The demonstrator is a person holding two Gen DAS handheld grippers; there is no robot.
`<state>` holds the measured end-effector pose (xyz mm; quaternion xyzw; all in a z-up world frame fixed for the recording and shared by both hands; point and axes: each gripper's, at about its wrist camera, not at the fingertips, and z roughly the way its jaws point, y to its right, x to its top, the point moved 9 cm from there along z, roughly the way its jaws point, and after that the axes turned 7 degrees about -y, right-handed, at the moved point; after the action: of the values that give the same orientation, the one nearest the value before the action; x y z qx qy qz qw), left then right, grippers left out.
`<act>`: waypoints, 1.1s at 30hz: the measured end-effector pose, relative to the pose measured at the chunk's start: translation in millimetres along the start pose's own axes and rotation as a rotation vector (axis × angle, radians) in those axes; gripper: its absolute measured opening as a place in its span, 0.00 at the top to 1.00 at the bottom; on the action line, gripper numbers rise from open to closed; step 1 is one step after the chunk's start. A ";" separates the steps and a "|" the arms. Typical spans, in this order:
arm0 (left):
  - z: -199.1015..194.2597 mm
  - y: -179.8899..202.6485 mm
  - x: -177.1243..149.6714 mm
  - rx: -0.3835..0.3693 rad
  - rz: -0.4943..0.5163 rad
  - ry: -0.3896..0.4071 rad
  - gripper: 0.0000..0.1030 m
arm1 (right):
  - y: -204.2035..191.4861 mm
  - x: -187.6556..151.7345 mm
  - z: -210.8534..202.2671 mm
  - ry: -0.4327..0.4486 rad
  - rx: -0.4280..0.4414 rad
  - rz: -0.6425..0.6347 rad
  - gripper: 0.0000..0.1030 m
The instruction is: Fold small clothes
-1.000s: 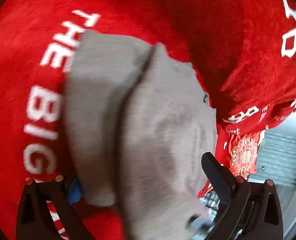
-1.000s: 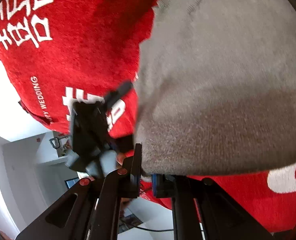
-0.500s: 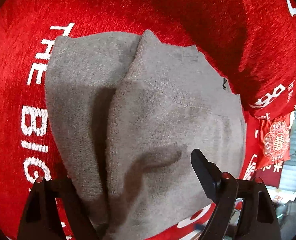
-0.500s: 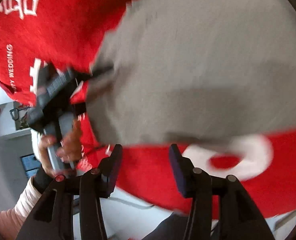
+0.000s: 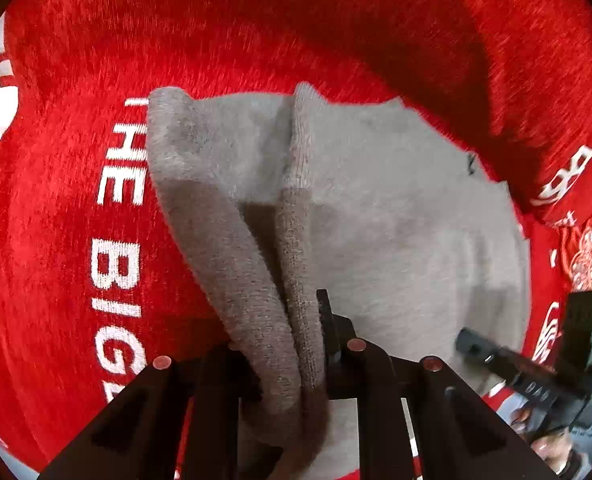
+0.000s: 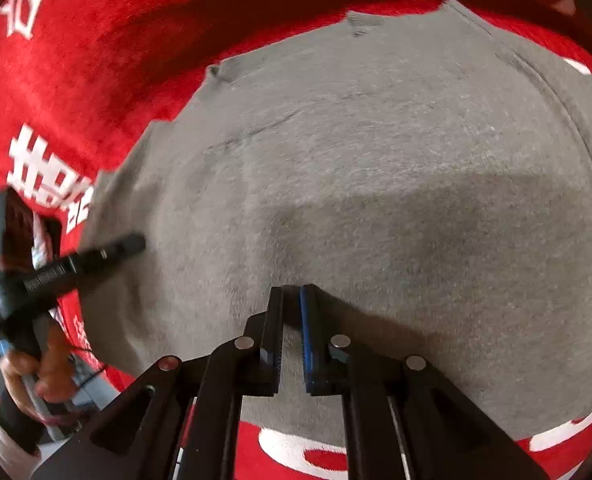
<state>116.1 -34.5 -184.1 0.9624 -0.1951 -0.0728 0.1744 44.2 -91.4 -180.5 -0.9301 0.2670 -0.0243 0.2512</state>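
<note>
Left wrist view: a red cloth [image 5: 256, 40] with white lettering covers the surface, and the grey garment [image 5: 396, 220] lies on it. The left gripper [image 5: 296, 340] has just been closing, and its fingers now pinch two bunched folds of the garment. The right gripper [image 5: 472, 346] reaches in from the lower right.

Right wrist view: the grey garment [image 6: 376, 160] fills the frame over the red cloth [image 6: 96, 40]. The right gripper [image 6: 292, 320] points steeply down, fingers nearly together, nothing visibly clamped. A hand [image 6: 36, 372] holds the left gripper [image 6: 132, 244] at the garment's left edge.
</note>
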 end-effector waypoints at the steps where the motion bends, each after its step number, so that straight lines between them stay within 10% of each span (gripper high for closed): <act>1: -5.3 4.5 1.0 -0.019 -0.002 0.014 0.83 | 5.9 -2.5 -2.1 -0.009 0.034 0.015 0.92; 11: -44.9 133.8 18.2 -0.174 0.149 0.093 0.83 | 47.5 -9.0 -50.9 0.022 0.330 0.146 0.91; 18: 15.1 221.9 1.0 -0.153 0.295 -0.007 0.83 | 102.9 -9.5 -55.9 0.048 0.460 0.336 0.90; 31: -6.6 242.3 -15.7 0.006 0.390 0.059 0.82 | 128.3 -2.3 -65.5 0.134 0.774 0.561 0.42; 33: -21.6 234.1 -14.0 0.027 0.384 0.090 0.20 | 132.8 -0.2 -70.1 0.161 0.840 0.601 0.34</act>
<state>25.9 -224.4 -77.8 0.9120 -0.3682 0.0075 0.1809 -32.9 -220.3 -183.0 -0.6266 0.5078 -0.1275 0.5773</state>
